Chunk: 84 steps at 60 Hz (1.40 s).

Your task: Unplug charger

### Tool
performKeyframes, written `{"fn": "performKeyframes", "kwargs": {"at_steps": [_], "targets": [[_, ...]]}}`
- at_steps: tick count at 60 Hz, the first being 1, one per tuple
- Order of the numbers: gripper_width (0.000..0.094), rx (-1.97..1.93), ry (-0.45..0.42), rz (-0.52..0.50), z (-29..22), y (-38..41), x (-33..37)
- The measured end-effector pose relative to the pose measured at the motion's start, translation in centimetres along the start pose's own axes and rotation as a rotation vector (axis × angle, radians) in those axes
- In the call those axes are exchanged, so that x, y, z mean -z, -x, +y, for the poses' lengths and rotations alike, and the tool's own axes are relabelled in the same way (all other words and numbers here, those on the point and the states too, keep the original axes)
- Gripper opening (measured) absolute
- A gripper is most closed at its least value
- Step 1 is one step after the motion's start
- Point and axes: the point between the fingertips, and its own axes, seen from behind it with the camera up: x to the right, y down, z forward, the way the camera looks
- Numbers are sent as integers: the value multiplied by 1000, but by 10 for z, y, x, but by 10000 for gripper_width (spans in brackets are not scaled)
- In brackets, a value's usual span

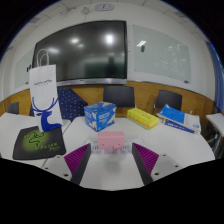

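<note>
A small pink and white boxy thing [108, 144] sits on the white table [110, 172] just ahead of my fingers and level with the gap between them. I cannot tell whether it is the charger, and I see no cable or socket. My gripper [110, 160] is open and holds nothing. Its purple pads [76, 157] stand wide apart on either side of the pink thing and do not touch it.
A black mat with a green logo [38, 141] lies to the left, with a white paper bag [45, 92] behind it. A blue box [99, 116], a yellow pack [141, 117] and a blue and white box [176, 119] stand beyond. Chairs [118, 96] and a wall screen [78, 50] are behind the table.
</note>
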Motion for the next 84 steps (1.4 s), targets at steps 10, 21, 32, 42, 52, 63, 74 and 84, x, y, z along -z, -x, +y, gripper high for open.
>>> {"fn": "performKeyframes", "kwargs": {"at_steps": [10,21,32,42,52,63,74,84], "targets": [[854,-6,-1,-30,-3,6,-43],[654,-13,6,-51,-7,12,-68],[400,-21,19,-13,-11,4,-71],[391,-20,-3,-32,-13,4,-70],[373,-7,-17,-46,-15,6,-70],[362,16,-38,-58,-18,6,-69],[364,48,-46,-65,-19,7,-67],[361,98,-340,-90,-172,17,-27]]}}
